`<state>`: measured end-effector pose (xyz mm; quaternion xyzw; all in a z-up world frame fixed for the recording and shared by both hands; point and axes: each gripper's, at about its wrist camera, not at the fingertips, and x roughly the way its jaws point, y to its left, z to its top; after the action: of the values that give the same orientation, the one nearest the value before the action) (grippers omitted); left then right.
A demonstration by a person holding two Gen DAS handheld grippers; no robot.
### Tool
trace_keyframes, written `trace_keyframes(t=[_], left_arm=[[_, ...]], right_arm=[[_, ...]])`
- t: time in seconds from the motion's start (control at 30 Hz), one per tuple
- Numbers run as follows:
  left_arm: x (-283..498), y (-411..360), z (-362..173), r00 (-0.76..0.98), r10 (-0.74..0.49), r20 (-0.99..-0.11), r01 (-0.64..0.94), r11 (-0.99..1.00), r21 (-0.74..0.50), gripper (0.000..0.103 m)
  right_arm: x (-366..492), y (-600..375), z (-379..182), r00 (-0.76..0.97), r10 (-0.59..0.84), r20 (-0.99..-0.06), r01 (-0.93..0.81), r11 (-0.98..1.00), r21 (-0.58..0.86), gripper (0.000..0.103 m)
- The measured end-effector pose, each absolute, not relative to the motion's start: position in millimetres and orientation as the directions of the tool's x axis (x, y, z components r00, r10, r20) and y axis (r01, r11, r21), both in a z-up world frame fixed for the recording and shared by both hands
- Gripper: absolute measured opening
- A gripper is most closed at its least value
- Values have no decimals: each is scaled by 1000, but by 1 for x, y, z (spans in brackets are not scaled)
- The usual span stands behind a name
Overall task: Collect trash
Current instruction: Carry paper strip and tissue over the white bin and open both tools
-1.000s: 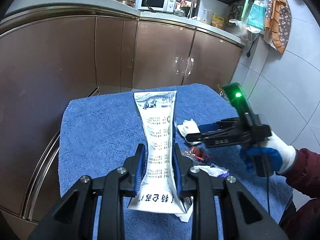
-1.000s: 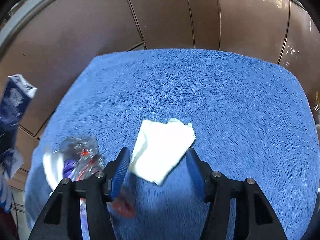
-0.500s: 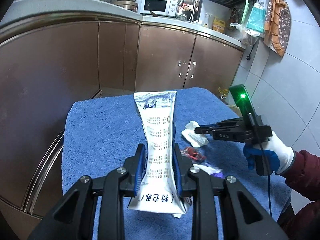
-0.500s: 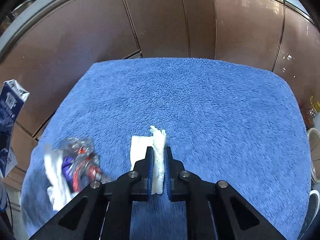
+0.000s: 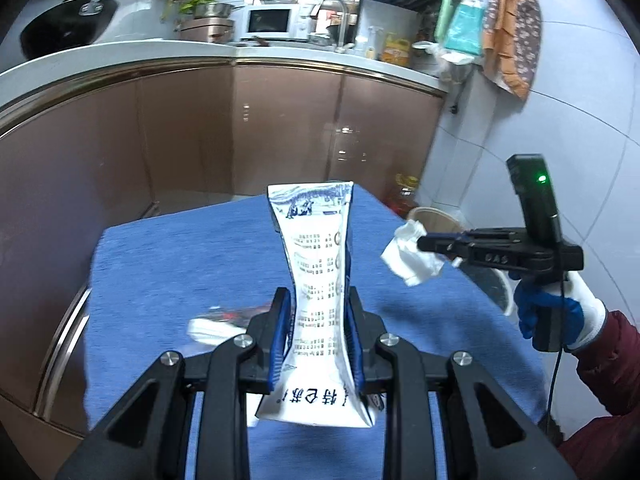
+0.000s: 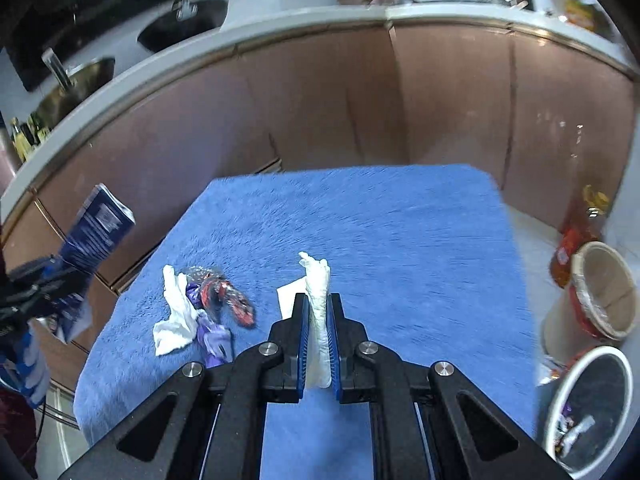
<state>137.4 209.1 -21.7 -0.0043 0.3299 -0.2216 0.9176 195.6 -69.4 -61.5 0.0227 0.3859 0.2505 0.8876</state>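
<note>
Blue towel-covered table (image 6: pixel 400 240): crumpled white tissue (image 6: pixel 318 280), lately clamped by right gripper (image 6: pixel 318 344), now lifted binward; flattened white carton (image 5: pixel 320 280) gripped by left gripper (image 5: pixel 318 332).

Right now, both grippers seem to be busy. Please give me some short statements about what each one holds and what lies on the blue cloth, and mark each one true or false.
1. The left gripper is shut on the milk carton. True.
2. The right gripper is open and holds nothing. False: it is shut on the white tissue.
3. The white tissue lies flat on the blue cloth. False: in the left wrist view it hangs in the air, clear of the cloth.
4. A pile of wrappers lies on the blue cloth. True.
5. The white-rimmed bin stands on the blue cloth. False: it stands beside the cloth, lower down, on the right.
</note>
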Motion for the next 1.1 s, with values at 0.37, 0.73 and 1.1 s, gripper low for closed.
trace_keyframes(t=[0.37,0.73,1.1], left_arm=[[136,81,-9,592,-550,-589,555,808,-196,25],[171,-126,-40,369,-632,-681,739,644,-198,25],[234,-294,-131,176,-552,-815,768,594,-237,25]], right_arm=[[124,-206,-32,762,291,-578,-205,956,210,9],[105,-349,-77,798,12,-602,128,974,189,9],[144,-436,-150,698,-100,-709,307,936,171,9]])
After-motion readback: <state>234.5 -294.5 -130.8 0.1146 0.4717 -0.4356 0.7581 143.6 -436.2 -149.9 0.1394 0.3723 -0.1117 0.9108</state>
